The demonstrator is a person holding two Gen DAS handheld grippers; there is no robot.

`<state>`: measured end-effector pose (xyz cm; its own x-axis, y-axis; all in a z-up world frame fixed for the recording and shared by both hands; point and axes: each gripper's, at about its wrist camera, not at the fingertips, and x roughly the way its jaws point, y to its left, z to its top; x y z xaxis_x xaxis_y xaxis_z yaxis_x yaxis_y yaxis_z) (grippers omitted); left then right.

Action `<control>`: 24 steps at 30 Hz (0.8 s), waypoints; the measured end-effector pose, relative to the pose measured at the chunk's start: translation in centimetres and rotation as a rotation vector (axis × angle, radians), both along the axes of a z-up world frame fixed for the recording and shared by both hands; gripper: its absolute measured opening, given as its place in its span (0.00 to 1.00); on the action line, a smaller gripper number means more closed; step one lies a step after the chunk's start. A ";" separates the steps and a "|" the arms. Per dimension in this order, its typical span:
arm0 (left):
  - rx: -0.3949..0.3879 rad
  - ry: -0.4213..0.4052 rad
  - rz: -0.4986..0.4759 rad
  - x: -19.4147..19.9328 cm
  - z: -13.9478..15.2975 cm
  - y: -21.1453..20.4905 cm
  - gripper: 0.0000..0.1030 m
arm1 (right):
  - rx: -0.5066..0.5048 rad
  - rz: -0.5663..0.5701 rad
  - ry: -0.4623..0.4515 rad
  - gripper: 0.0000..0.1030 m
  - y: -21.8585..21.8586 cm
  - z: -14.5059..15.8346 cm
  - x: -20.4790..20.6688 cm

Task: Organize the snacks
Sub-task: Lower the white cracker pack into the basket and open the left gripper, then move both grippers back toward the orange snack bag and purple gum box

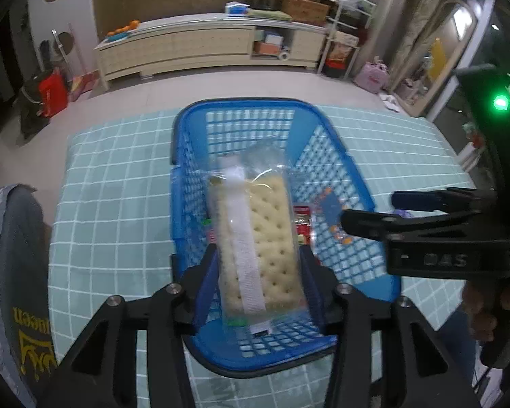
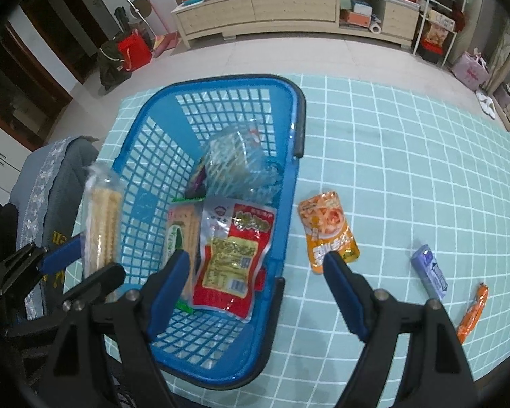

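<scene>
From the left wrist view we see our left gripper (image 1: 258, 272) over the blue basket (image 1: 367, 197), the clear cracker pack (image 1: 258, 238) standing between its blue pads. There is a sliver of gap on either side, so we cannot tell whether the pads still press on it. We judge this the drop step: keep the pack centred over the basket's open middle, lower it rather than let it tumble, and spread the jaws evenly so the wrapper does not cling to one pad. The right gripper (image 1: 391, 209) pokes in from the right, near the basket's right rim — that side is tight for us.

Over to the right wrist view: our right gripper (image 2: 256, 272) stands wide with nothing between its fingers, straddling the basket's near right wall. Inside lie a red packet (image 2: 234, 255), a green-marked cracker pack (image 2: 182, 234) and a crumpled clear bag (image 2: 234, 156). The free floor is at the front left. Out on the checked tablecloth (image 2: 408, 156) wait an orange pouch (image 2: 328, 231), a purple pack (image 2: 430, 270) and an orange sausage (image 2: 474, 309) — open cloth all round them, plenty of room to reach.
</scene>
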<state>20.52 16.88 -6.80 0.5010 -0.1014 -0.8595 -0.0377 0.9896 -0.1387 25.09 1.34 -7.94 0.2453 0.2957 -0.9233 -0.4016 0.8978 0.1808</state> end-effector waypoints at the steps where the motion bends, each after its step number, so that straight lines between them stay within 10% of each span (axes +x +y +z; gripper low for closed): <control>1: -0.008 -0.008 0.007 0.0 0.0 0.4 0.61 | -0.004 0.007 -0.001 0.81 0.0 0.0 0.0; 24: -0.065 -0.196 -0.014 -8.9 4.0 -5.0 0.73 | 0.067 0.101 -0.197 0.81 -6.2 5.3 -8.9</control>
<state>11.63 11.90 -2.80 0.6564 -0.1611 -0.7370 0.0098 0.9787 -0.2052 16.20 -4.86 -2.68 0.3855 0.3866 -0.8378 -0.5219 0.8401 0.1476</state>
